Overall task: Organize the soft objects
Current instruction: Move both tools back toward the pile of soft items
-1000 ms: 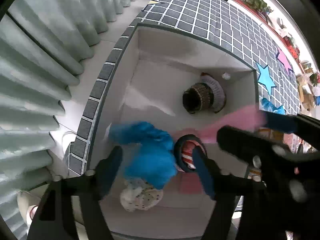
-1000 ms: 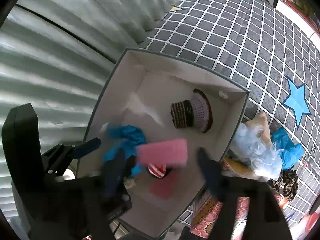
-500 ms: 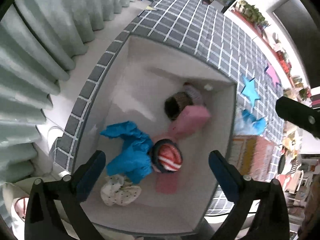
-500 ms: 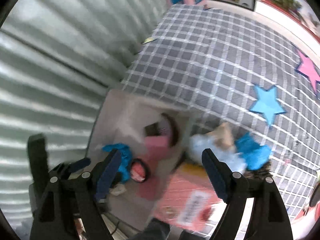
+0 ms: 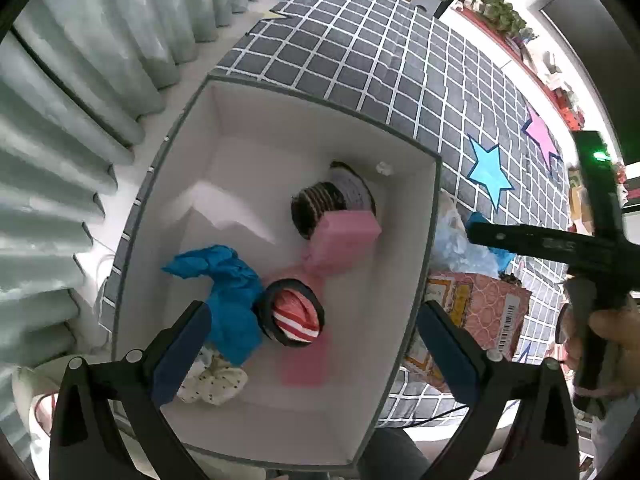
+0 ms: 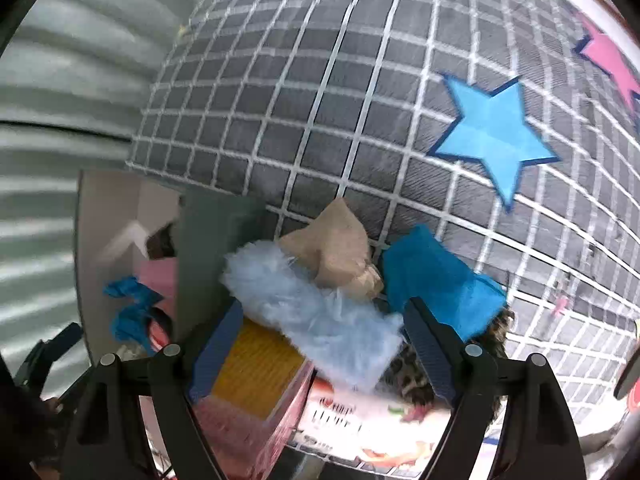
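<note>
A white box with a grey rim [image 5: 434, 216] holds a pink sponge [image 5: 344, 240], a brown knitted hat [image 5: 320, 204], a crumpled blue cloth [image 5: 232, 300], a red-and-white striped piece [image 5: 296, 316] and a dotted white cloth [image 5: 212, 380]. My left gripper [image 5: 314, 350] hangs open above them, with nothing between its fingers. My right gripper [image 6: 324, 354] is open over a pile outside the box. The pile has a pale blue fluffy piece [image 6: 316, 320], a tan cloth [image 6: 336, 252], a blue cloth [image 6: 436, 280] and a leopard-print piece [image 6: 412, 368]. The fluffy piece lies below the gap, and the pads do not press on it.
The pile rests partly on a pink and orange carton [image 6: 256, 364] beside the box's outer wall [image 6: 216, 248]. Everything sits on a grey checked mat with a blue star [image 6: 492, 136]. Pleated curtains [image 5: 60, 120] hang to the left. A hand [image 5: 612, 328] holds the right tool.
My left gripper has opened off the blue cloth and risen. The pink sponge has landed in the box against the hat. My right gripper has swung right, from over the box to the pile.
</note>
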`<state>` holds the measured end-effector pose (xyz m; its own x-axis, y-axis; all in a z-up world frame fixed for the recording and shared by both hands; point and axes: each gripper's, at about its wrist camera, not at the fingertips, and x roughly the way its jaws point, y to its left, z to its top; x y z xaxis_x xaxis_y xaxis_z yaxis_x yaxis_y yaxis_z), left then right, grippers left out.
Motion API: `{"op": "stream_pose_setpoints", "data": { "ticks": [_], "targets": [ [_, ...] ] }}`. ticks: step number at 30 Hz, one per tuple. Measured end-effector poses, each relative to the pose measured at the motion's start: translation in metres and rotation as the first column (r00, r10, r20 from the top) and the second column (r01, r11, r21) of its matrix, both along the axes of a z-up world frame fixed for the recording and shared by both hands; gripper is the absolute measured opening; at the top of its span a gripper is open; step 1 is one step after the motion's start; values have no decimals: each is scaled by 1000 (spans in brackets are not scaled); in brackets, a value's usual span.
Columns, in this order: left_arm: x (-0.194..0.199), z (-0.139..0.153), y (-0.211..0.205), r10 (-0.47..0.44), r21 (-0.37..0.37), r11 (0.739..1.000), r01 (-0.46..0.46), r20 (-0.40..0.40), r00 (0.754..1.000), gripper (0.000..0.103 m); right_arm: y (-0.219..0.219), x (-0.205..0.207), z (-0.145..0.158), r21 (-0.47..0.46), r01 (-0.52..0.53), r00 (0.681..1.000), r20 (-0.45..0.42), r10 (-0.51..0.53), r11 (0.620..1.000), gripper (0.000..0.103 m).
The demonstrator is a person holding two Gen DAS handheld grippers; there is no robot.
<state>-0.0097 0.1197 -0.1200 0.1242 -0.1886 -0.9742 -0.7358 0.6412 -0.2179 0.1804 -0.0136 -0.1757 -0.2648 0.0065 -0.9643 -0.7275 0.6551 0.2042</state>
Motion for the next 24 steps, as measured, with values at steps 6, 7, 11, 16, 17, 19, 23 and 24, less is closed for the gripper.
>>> {"op": "stream_pose_setpoints", "data": {
  "ticks": [6,7,11,16,17,19,23,24],
  "targets": [
    [14,0,-7,8,-2,1000,-8,-30,1000,103,5,-5,-55,-73,-92,990,-114,83,993,84],
    [16,1,-8,9,-3,1000,-9,-33,999,103,4,-5,-59,-79,-100,989,-116,90,992,84],
    [31,7,-12,8,-4,1000,-9,-30,1000,103,-7,2,-56,-65,-105,993,-62,101,992,55],
    [60,18,-23,-29,12,999,30,-9,1000,103,-34,57,-34,-31,12,998,61,-10,999,44],
    [66,20,-25,-36,12,999,36,-4,999,103,-40,71,-29,-24,46,996,84,-43,999,44],
    [78,23,-31,-53,12,999,52,6,999,103,-58,103,-16,0,127,985,118,-126,992,44],
    [104,28,-45,-88,7,996,88,25,996,103,-111,160,6,15,318,924,221,-313,948,44],
    [111,30,-50,-97,8,995,97,30,995,103,-129,170,10,10,373,898,247,-363,928,52]
  ]
}}
